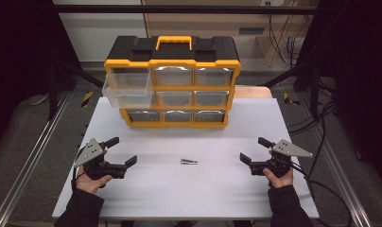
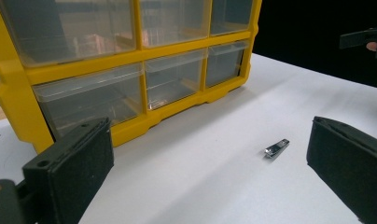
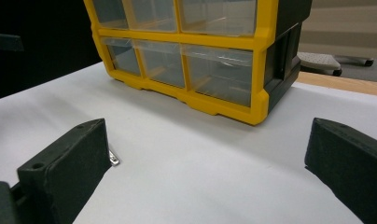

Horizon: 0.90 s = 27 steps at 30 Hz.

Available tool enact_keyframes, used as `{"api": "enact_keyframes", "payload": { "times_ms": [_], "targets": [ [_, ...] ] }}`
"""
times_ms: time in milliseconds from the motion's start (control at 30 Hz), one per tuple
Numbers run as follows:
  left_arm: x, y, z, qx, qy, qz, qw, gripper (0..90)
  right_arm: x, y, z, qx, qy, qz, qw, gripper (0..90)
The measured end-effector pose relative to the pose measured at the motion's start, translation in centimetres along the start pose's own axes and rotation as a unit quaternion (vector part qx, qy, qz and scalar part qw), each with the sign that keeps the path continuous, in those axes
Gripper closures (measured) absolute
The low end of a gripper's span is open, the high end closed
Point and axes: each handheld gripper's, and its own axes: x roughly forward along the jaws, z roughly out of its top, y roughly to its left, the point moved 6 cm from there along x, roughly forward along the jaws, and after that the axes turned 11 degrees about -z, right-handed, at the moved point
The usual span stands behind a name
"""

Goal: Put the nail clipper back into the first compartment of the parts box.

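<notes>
A small metal nail clipper (image 1: 189, 161) lies on the white table (image 1: 179, 189) between the two hands. It also shows as the clipper (image 2: 276, 148) ahead of the left jaws and as a sliver of the clipper (image 3: 113, 158) behind the right gripper's left jaw. My left gripper (image 1: 122, 151) is open and empty, to the left of it. My right gripper (image 1: 255, 150) is open and empty, to its right. A yellow and black drawer organizer (image 1: 172, 80) stands at the back, its middle-left clear drawer (image 1: 128, 93) pulled out.
The organizer (image 2: 130, 70) has several clear drawers in rows; the rest look pushed in. Metal rails run along both table sides. Cables trail at the right edge. Bare white surface lies around the clipper and in front of the organizer (image 3: 196, 56).
</notes>
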Motion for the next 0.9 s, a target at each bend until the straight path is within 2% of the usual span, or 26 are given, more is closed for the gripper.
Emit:
{"api": "enact_keyframes", "payload": {
  "times_ms": [200,633,900],
  "targets": [
    [0.0,-0.1,0.1,-0.001,-0.003,-0.002,1.0000,0.6,0.0,0.0,0.0,-0.001,0.001,0.000,1.0000,0.3],
    [0.7,-0.6,0.3,0.004,0.012,-0.006,0.9999,0.7,0.2,0.2,-0.2,-0.006,0.005,0.004,1.0000,0.3],
    [1.5,-1.6,1.0,0.008,0.019,-0.015,0.9997,0.9,0.1,0.1,-0.1,-0.005,0.005,0.002,1.0000,0.3]
  ]
}}
